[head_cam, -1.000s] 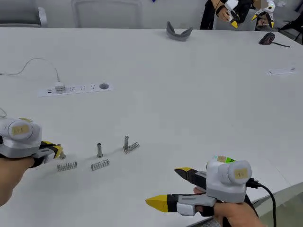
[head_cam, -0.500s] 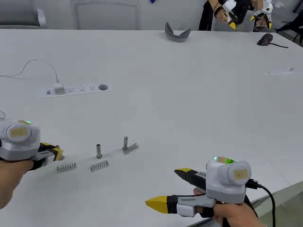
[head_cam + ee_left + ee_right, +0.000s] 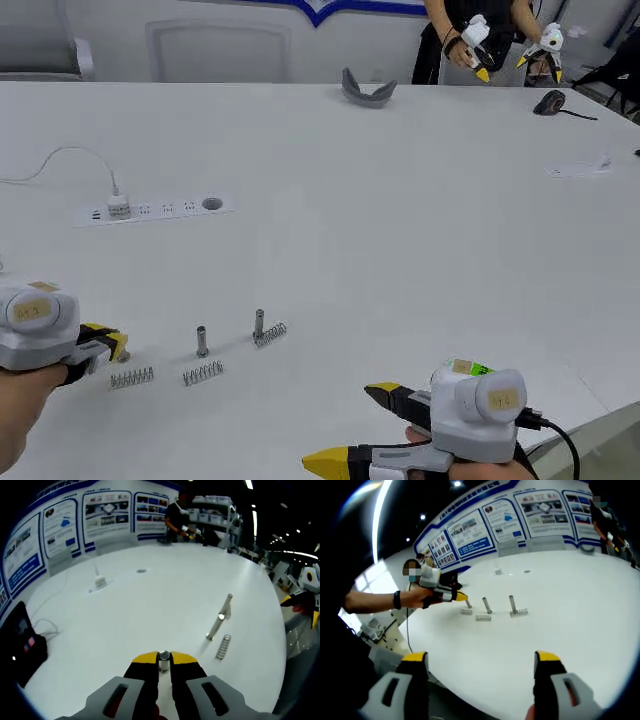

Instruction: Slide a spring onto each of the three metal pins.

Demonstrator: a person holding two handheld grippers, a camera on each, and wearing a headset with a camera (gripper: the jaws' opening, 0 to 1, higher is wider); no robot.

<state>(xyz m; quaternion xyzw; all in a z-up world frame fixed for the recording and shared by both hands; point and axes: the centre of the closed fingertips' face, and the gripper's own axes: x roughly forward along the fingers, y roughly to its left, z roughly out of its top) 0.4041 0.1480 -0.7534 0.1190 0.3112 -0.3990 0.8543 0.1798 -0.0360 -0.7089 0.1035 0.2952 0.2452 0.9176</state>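
Springs lie flat on the bench in the head view, one just beside each upright pin, long axes running roughly left-right. In the left gripper view, the left gripper is clamped on the leftmost pin. In the right gripper view, the right gripper gapes empty, with the springs far and left of it, so it likely fetches one.

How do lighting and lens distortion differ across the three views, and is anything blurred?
Head view: even, soft light on the table, no hard shadows; the middle pin is small but sharp. Left gripper view: fisheye bends the table edge, dark room beyond, the pin in the left gripper crisp. Right gripper view: a light streak flares at upper left.
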